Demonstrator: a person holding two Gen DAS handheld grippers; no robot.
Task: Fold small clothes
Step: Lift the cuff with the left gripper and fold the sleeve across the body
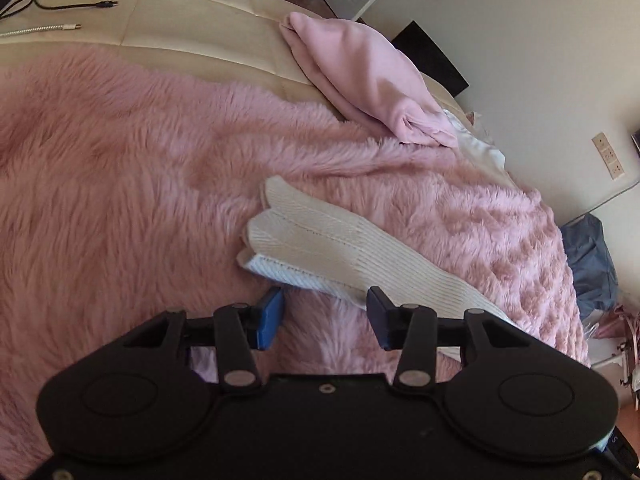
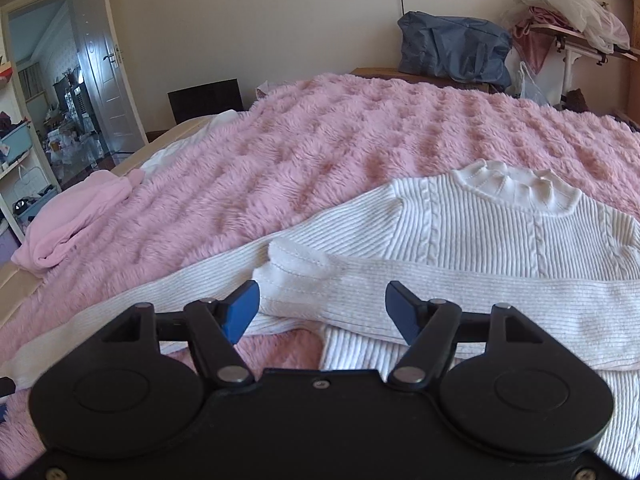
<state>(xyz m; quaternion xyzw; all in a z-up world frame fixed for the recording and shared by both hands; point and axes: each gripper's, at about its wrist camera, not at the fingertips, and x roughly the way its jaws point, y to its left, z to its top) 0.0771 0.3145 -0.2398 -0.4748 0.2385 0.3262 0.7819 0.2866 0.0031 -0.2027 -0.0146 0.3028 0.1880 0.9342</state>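
Pink fluffy blanket (image 2: 320, 148) covers the bed where a white ribbed sweater (image 2: 500, 224) lies flat. One sleeve (image 2: 400, 280) runs crosswise just ahead of the right tongs (image 2: 322, 300); the left tongs (image 1: 326, 304) hover by the other cuff (image 1: 280, 220). Both stand open, empty.

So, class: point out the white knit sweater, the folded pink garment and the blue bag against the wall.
white knit sweater (image 2: 520, 232): right wrist view, on the ribbed chest below the collar.
folded pink garment (image 1: 360, 68): left wrist view, on its smooth upper face.
blue bag (image 2: 452, 48): right wrist view, on its crumpled front.
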